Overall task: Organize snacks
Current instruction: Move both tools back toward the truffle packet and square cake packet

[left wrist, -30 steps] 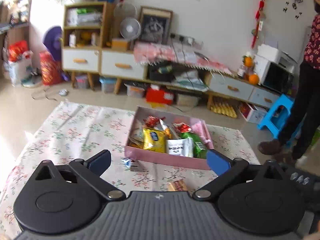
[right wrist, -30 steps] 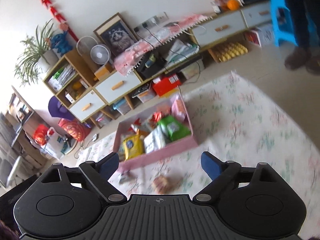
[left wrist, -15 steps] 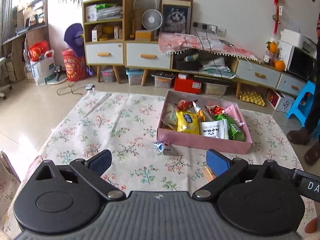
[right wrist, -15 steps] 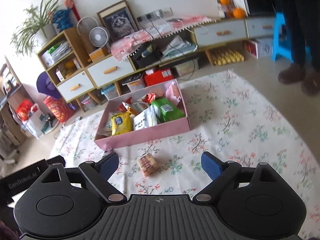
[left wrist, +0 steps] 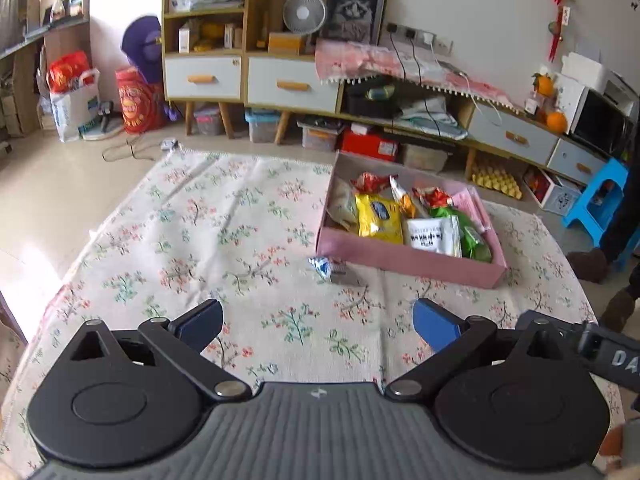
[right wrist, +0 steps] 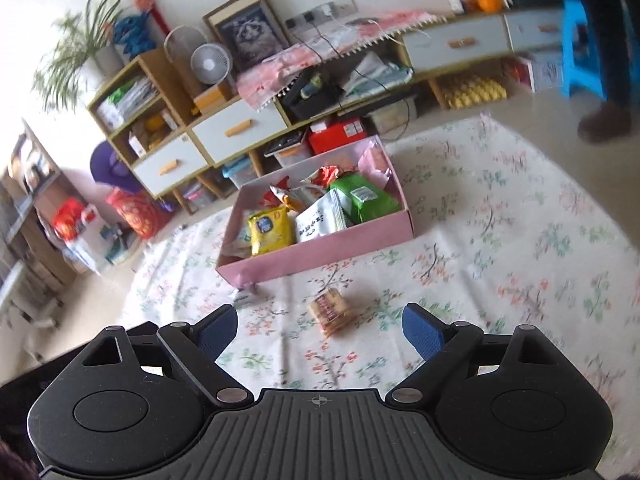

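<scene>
Both grippers hang over the flowered cloth (left wrist: 224, 232) with nothing in them. The left gripper (left wrist: 318, 326) has its blue fingers (left wrist: 200, 322) spread wide, and between them there is only cloth. The right gripper (right wrist: 318, 326) is spread just as wide, and a little pack of biscuits (right wrist: 330, 312) lies on the cloth ahead of it, roughly in line with the gap but not touched by either finger.

The pink box (left wrist: 408, 258) sits further back on the cloth, its lid off, and is already stuffed with snacks: a yellow bag (left wrist: 378, 218) toward its left, a white packet (left wrist: 430, 236) beside that, a green bag (left wrist: 472, 232) at the right end, and some red and orange wrappers (left wrist: 370, 182) behind (too crumpled for me to tell what they are). Just in front of the box's near left corner lies a small blue and white wrapper (left wrist: 330, 270), close to the wall of the box.

Behind all this stand a wooden shelf unit (left wrist: 204, 48) with a small fan (left wrist: 304, 12) on the cabinet beside it, and a blue stool (left wrist: 598, 204) off to the right.
</scene>
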